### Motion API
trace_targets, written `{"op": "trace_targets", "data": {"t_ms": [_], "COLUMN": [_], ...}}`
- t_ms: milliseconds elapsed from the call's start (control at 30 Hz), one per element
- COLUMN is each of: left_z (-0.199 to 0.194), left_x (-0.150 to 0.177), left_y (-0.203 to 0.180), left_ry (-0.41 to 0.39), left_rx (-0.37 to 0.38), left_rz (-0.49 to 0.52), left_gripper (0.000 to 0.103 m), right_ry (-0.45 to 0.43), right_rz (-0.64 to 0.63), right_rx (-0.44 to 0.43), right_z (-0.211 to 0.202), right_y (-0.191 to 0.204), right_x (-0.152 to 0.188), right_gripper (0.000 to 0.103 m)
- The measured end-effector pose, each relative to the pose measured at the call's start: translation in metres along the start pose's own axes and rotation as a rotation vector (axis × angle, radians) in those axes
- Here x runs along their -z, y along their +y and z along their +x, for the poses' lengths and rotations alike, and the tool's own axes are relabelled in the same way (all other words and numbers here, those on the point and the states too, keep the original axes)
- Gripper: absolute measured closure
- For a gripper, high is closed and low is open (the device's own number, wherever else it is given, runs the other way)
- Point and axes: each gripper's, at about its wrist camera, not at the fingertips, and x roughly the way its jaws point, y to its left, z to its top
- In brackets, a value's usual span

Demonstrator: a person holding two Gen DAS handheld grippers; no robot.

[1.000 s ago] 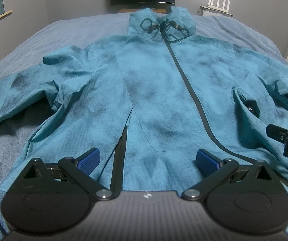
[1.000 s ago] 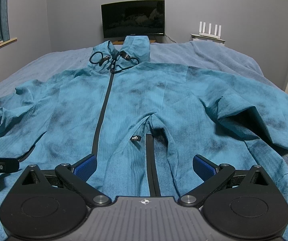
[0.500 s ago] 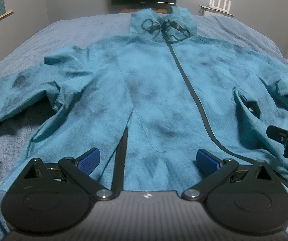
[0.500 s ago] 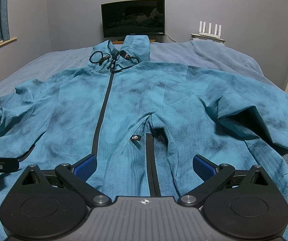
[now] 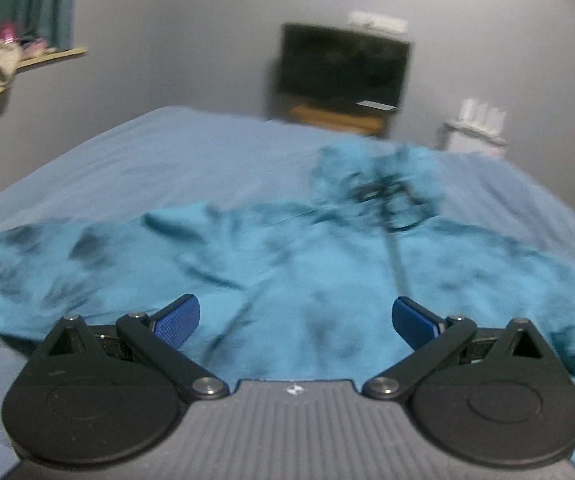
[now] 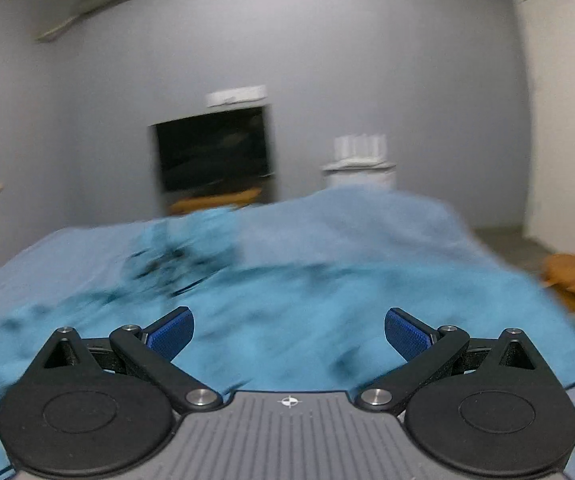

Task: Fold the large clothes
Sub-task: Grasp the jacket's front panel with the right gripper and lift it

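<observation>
Teal mottled hooded jacket (image 5: pixel 327 272) lies spread, apparently unfolded, on the blue-covered bed (image 5: pixel 167 152); blur hides detail. Left gripper (image 5: pixel 295 316) and right gripper (image 6: pixel 289 328) hover, jaws released and empty. Folding remains.

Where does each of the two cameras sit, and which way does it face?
Left wrist: on the left gripper, facing along open blue fingers over the teal jacket toward the monitor.
Right wrist: on the right gripper, open, facing across the jacket to the monitor, a white door at right.
Shared: jacket, bed, monitor; both blurred.
</observation>
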Motion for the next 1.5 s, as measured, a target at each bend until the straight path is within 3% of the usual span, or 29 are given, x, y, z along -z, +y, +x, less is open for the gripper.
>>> {"op": "trace_targets", "data": {"t_ms": [100, 200, 267, 367, 500, 667, 900, 1067, 1233, 1267, 1300, 1333, 1400, 1500], "left_z": [0.022, 0.043, 0.051, 0.061, 0.071, 0.083, 0.097, 0.103, 0.108, 0.108, 0.108, 0.108, 0.107, 0.104], "left_x": [0.023, 0.049, 0.061, 0.07, 0.079, 0.083, 0.085, 0.083, 0.082, 0.082, 0.082, 0.082, 0.081, 0.082], "left_y": [0.004, -0.008, -0.015, -0.023, -0.032, -0.034, -0.034, -0.029, -0.023, -0.023, -0.023, -0.024, -0.026, -0.03], "left_ry": [0.013, 0.087, 0.119, 0.169, 0.221, 0.258, 0.311, 0.325, 0.339, 0.339, 0.338, 0.334, 0.324, 0.31], "left_rx": [-0.079, -0.105, -0.085, 0.005, 0.036, 0.075, 0.095, 0.105, 0.1, 0.1, 0.101, 0.1, 0.099, 0.097], "left_rz": [0.057, 0.217, 0.251, 0.245, 0.252, 0.257, 0.254, 0.219, 0.173, 0.171, 0.171, 0.173, 0.183, 0.205], "left_gripper": [0.0, 0.0, 0.0, 0.0, 0.0, 0.0, 0.0, 0.0, 0.0, 0.0, 0.0, 0.0, 0.0, 0.0], "right_ry": [0.094, 0.185, 0.219, 0.242, 0.282, 0.301, 0.167, -0.027, -0.118, -0.128, -0.135, -0.148, -0.197, -0.274], "right_rz": [0.056, 0.22, 0.358, 0.531, 0.66, 0.813, 0.925, 0.872, 0.862, 0.861, 0.864, 0.872, 0.873, 0.763], "right_rx": [0.11, 0.124, 0.128, 0.163, 0.229, 0.255, 0.307, 0.347, 0.419, 0.426, 0.434, 0.439, 0.412, 0.377], "right_z": [0.026, 0.046, 0.054, 0.062, 0.084, 0.106, 0.115, 0.121, 0.127, 0.126, 0.123, 0.121, 0.111, 0.099], "right_y": [-0.052, -0.112, -0.148, -0.184, -0.201, -0.219, -0.251, -0.267, -0.288, -0.292, -0.294, -0.295, -0.294, -0.272], "right_x": [0.0, 0.014, 0.028, 0.048, 0.075, 0.098, 0.108, 0.098, 0.097, 0.098, 0.098, 0.096, 0.089, 0.059], "right_gripper": [0.0, 0.0, 0.0, 0.003, 0.019, 0.031, 0.055, 0.059, 0.059, 0.064, 0.081, 0.086, 0.093, 0.095]}}
